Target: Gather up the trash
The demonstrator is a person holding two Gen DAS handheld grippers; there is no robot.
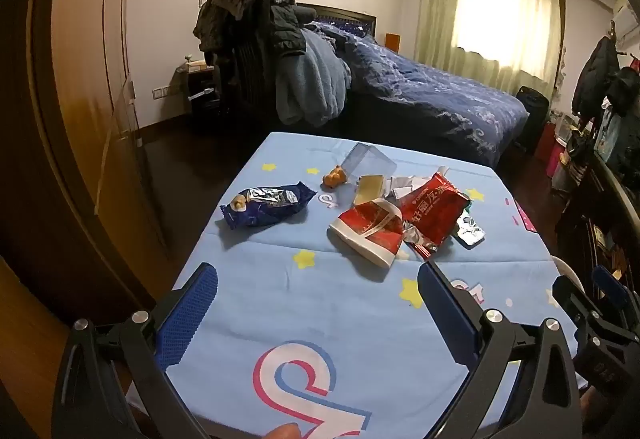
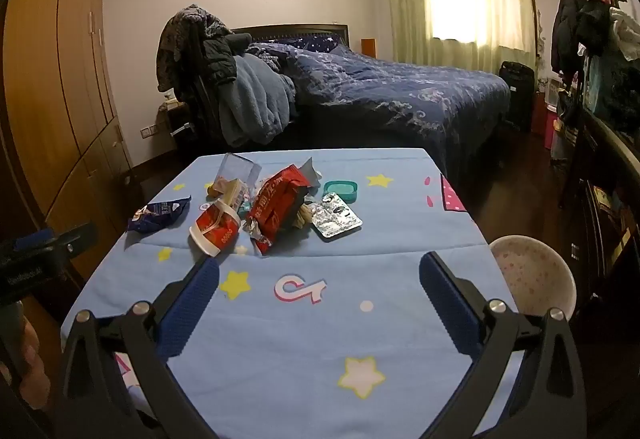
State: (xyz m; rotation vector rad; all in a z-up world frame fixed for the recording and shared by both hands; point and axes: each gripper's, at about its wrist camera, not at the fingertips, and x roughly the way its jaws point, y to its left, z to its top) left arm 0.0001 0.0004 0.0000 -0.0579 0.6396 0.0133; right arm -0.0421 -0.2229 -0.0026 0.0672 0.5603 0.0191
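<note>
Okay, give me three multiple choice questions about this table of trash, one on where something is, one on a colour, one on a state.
1. Where does the blue snack wrapper lie relative to the crushed red paper cup?
A. to its left, apart
B. on top of it
C. to its right

2. What colour is the soap dish?
A. yellow
B. teal
C. black

3. How stands the right gripper?
A. shut on the blister pack
B. shut on the cup
C. open, empty

Answers: A, bare tablecloth separates them; B, teal beyond the foil pack; C, wide apart fingers over cloth.

Both wrist views low over the table's (image 1: 240,303) near edge, facing the bed (image 2: 400,95), sharing the littered tabletop
</note>
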